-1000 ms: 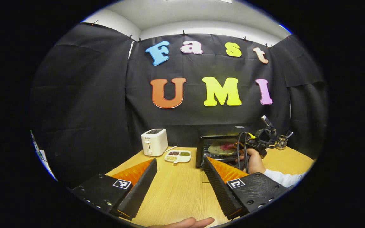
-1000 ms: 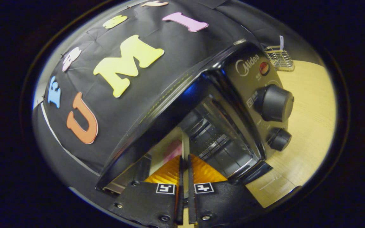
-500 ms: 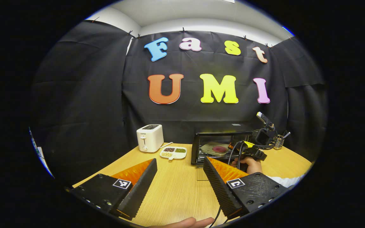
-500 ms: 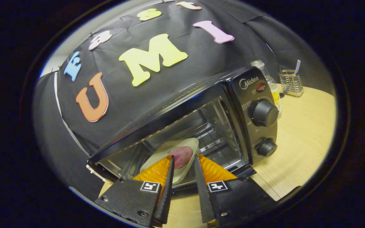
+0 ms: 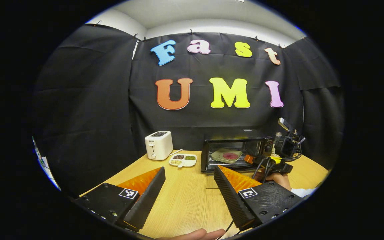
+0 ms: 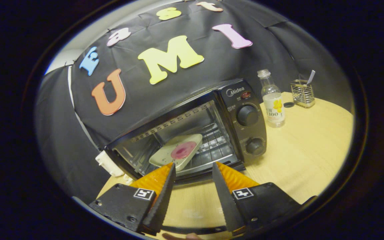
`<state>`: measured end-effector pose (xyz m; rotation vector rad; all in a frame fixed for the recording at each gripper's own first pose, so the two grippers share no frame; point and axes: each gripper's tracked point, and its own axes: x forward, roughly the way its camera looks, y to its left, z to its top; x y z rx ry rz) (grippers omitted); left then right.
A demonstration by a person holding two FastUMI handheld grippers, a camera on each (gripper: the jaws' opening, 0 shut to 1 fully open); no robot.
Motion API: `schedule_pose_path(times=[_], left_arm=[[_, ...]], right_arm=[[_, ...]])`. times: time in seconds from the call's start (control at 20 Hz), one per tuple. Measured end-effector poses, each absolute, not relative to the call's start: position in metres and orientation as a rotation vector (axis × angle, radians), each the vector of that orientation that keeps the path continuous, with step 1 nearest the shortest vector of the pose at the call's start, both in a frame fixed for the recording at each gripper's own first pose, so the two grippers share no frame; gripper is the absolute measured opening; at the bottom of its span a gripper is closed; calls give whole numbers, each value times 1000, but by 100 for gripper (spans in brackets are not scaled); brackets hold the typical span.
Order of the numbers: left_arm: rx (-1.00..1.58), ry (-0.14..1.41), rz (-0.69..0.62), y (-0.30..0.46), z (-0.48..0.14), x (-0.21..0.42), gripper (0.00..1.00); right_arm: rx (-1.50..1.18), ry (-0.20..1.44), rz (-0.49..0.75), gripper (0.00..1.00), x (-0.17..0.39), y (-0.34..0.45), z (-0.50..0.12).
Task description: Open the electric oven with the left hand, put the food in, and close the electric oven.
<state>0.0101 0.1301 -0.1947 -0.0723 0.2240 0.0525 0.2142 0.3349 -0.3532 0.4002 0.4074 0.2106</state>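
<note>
The black electric oven (image 6: pixel 242 123) stands open, its glass door (image 6: pixel 192 206) folded down flat on the table. Inside, a pale plate (image 6: pixel 165 156) carrying a pink piece of food (image 6: pixel 183 150) rests tilted on the rack. My right gripper (image 6: pixel 193 165) hovers open just outside the oven mouth, over the door, holding nothing. In the left gripper view the oven (image 5: pixel 232 138) sits far off with the plate (image 5: pixel 227 155) inside, and a hand holds the right gripper (image 5: pixel 278 156) in front of it. My left gripper (image 5: pixel 189 169) is open and empty above the table.
A white toaster (image 5: pixel 158 145) and a divided dish of beans (image 5: pixel 182 160) sit left of the oven. A clear bottle (image 6: pixel 272 100) and a wire basket (image 6: pixel 300 93) stand to the oven's right. The wooden table (image 5: pixel 185 200) stretches between my left gripper and the oven.
My right gripper has let go of the plate, opened, and pulled back out of the oven. The plate stays on the rack. My left gripper has barely moved.
</note>
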Motion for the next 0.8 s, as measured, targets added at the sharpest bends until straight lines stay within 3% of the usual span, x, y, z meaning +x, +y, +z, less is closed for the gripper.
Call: schedule_pose_path(times=[0.15,0.4,0.8], left_arm=[[-73,244,33,119,-203,9,94],[-72,301,1,98,-224,15,94],[-85,428,-104,36,-270,32,94]], right_arm=[[293,355,229,87,190,310,-347],[167,261,253,96,153,268,-310],[90,175,257,96,116,197,-228]])
